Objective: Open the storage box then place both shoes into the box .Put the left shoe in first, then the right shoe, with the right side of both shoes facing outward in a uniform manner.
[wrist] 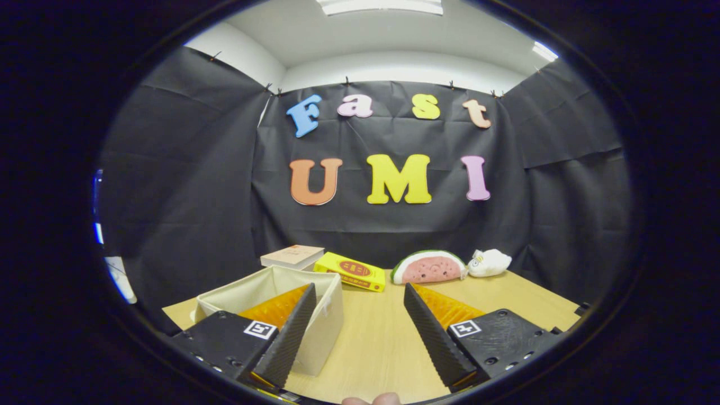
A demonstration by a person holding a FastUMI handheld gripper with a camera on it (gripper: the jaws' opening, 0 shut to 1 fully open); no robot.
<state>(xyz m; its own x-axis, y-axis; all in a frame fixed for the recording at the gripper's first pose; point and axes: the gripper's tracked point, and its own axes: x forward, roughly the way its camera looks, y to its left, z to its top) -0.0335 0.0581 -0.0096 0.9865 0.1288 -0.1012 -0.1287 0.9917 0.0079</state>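
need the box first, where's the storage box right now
In the gripper view, the storage box sits on the table behind the left finger, with two books just beyond it.

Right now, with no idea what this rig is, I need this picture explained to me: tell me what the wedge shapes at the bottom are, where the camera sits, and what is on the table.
There is no robot arm here. A person holds a two-finger gripper by hand, and the camera rides on it, looking forward along the fingers. The two ridged wedges at the bottom are those fingers. They stand wide apart with only bare table between them, so nothing is held.

On the wooden table, the beige fabric storage box sits partly behind the left finger, its top open. Beyond it, near the black cloth wall, lie a pale book and a yellow box. To their right are a watermelon-slice plush and a small white plush toy. A fingertip of the person peeks in at the very bottom.
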